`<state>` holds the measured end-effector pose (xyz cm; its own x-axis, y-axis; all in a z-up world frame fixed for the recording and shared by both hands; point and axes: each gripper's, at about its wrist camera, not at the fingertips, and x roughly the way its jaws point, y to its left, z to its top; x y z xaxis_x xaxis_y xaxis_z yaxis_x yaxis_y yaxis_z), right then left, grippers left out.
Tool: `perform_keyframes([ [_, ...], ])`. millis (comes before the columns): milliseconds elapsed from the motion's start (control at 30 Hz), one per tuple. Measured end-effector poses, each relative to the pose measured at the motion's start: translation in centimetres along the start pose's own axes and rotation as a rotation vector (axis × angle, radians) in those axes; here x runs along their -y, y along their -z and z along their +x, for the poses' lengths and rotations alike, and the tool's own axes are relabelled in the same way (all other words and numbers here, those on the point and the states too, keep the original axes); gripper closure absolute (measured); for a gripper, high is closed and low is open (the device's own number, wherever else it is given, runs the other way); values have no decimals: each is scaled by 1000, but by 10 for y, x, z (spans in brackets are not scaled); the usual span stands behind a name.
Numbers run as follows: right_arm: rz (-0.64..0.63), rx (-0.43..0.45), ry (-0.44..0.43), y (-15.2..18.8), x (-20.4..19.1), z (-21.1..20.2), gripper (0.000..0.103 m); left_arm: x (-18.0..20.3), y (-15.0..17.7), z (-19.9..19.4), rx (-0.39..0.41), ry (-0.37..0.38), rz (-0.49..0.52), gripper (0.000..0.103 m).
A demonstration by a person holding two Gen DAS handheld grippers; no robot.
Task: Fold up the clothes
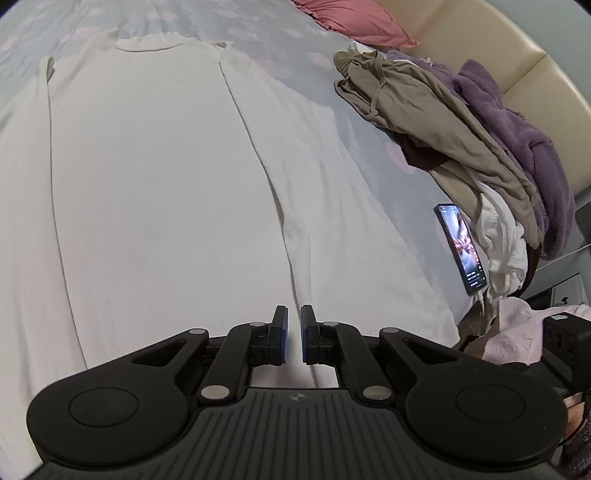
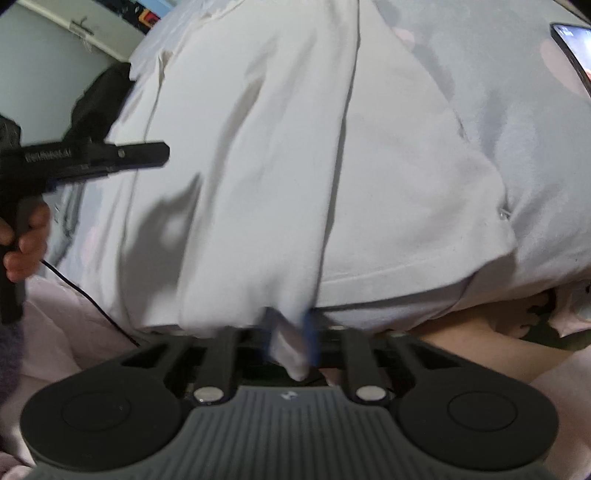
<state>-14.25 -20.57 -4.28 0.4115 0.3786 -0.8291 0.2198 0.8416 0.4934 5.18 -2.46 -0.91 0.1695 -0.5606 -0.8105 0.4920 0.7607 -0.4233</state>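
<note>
A white long-sleeved garment point(image 1: 155, 177) lies spread flat on the pale blue bedsheet point(image 1: 325, 85), collar at the far end, its right sleeve laid alongside the body. My left gripper point(image 1: 294, 334) hovers over the garment's near part, its blue pads nearly together with nothing between them. In the right wrist view the same white garment point(image 2: 295, 166) fills the frame. My right gripper point(image 2: 290, 332) is shut on a fold of the garment's hem, which bunches between its blurred blue pads. The left gripper point(image 2: 110, 157) shows at the left, held in a hand.
A pile of clothes lies at the bed's right: a tan garment point(image 1: 443, 122), a purple fleece point(image 1: 524, 133), white fabric point(image 1: 498, 243). A lit phone point(image 1: 460, 249) lies next to it, also in the right wrist view point(image 2: 572, 48). A pink pillow point(image 1: 354, 22) and beige headboard point(image 1: 480, 37) are behind.
</note>
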Motion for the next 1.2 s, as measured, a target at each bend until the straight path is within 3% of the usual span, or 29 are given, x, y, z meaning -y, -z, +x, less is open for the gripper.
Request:
perform_keyframes([
  [233, -54, -60, 1, -7, -5, -24, 94, 10, -8, -5, 15, -20, 68, 99],
  [333, -112, -81, -4, -18, -10, -40, 94, 21, -30, -5, 20, -28, 109, 95],
  [400, -140, -90, -3, -25, -10, -42, 94, 29, -46, -3, 25, -42, 140, 84],
  [533, -144, -113, -45, -32, -3, -40, 94, 50, -87, 12, 41, -64, 232, 83],
  [633, -151, -126, -72, -33, -3, -38, 94, 65, -122, 32, 45, -73, 282, 82],
  [800, -161, -144, -91, -31, -2, -34, 94, 88, -168, 72, 22, -124, 385, 74],
  [933, -170, -154, -101, -30, 1, -33, 94, 102, -193, 107, 7, -197, 431, 74],
  [1200, -107, -167, -137, -28, 16, -29, 94, 114, -222, 173, -100, -283, 477, 71],
])
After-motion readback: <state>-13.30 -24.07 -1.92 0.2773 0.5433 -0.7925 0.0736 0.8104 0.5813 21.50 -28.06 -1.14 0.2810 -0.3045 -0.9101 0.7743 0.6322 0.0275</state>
